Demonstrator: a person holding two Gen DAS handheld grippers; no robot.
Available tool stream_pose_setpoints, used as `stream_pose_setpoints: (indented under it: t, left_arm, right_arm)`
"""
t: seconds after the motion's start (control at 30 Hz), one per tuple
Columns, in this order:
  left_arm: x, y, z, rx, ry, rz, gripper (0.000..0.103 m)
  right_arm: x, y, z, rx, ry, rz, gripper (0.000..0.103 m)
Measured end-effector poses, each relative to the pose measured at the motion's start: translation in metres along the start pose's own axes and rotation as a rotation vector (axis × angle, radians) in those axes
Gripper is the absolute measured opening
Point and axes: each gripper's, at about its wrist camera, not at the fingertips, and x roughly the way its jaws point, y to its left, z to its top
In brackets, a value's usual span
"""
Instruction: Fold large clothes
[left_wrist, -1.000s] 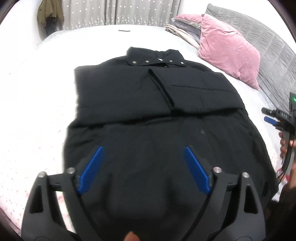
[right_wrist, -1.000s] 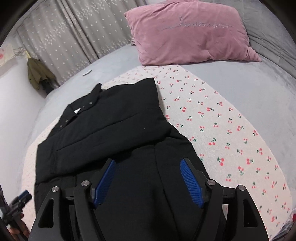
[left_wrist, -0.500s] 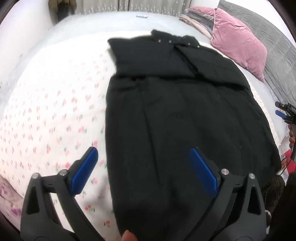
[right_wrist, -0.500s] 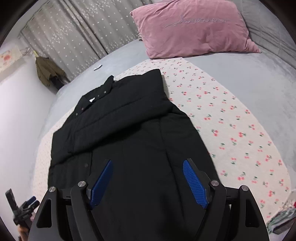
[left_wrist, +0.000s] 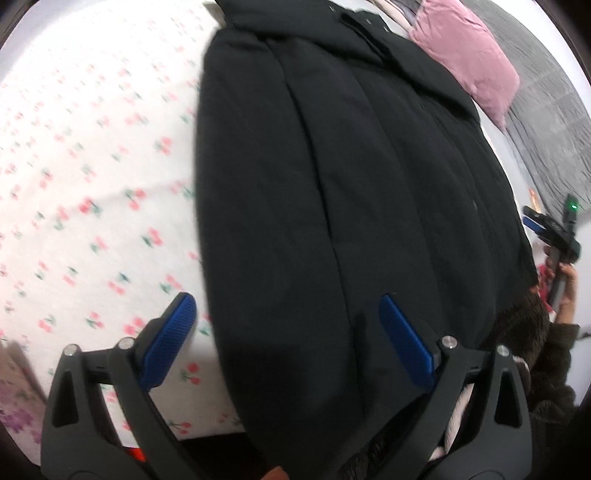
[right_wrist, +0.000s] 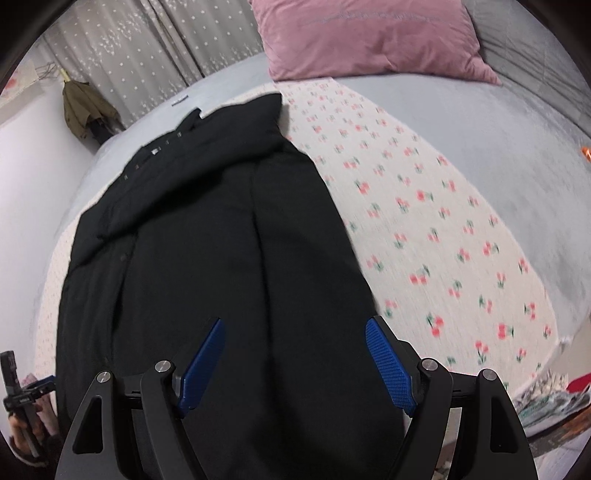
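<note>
Left gripper (left_wrist: 284, 328): 2 blue pads spread wide, holding nothing, straddling the left edge of the black coat (left_wrist: 351, 184) near its hem. Coat lies flat, lengthwise on the cherry-print sheet (left_wrist: 92, 166), collar at the far end, sleeves folded across the chest. Right gripper (right_wrist: 295, 354): pads likewise apart and empty, over the hem on the right side. Pink pillow (right_wrist: 369, 37) sits beyond the collar.

Black coat (left_wrist: 351, 206) hem cut off below, cherry-print sheet (left_wrist: 92, 166) motion-blurred, pink pillow (right_wrist: 369, 37) cropped at top
</note>
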Motion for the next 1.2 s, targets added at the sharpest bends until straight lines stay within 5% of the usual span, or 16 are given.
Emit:
stream_pose_setpoints:
  t: [0.53,1.0,1.2]
  left_arm:
    - [0.02,-0.034,-0.016,0.114,0.081,-0.06,0.099]
    - [0.025,-0.046,-0.022,0.069,0.066,-0.223,0.095]
    - [0.026,-0.049,-0.029,0.039,0.066,-0.26,0.07]
  right_arm:
    - [0.0,-0.033,-0.052,-0.009,0.013,0.053,0.08]
    - [-0.009,-0.052,-0.07,0.077,0.038,0.244,0.08]
    - [-0.004,-0.038,-0.078,0.082,0.086,0.362,0.052]
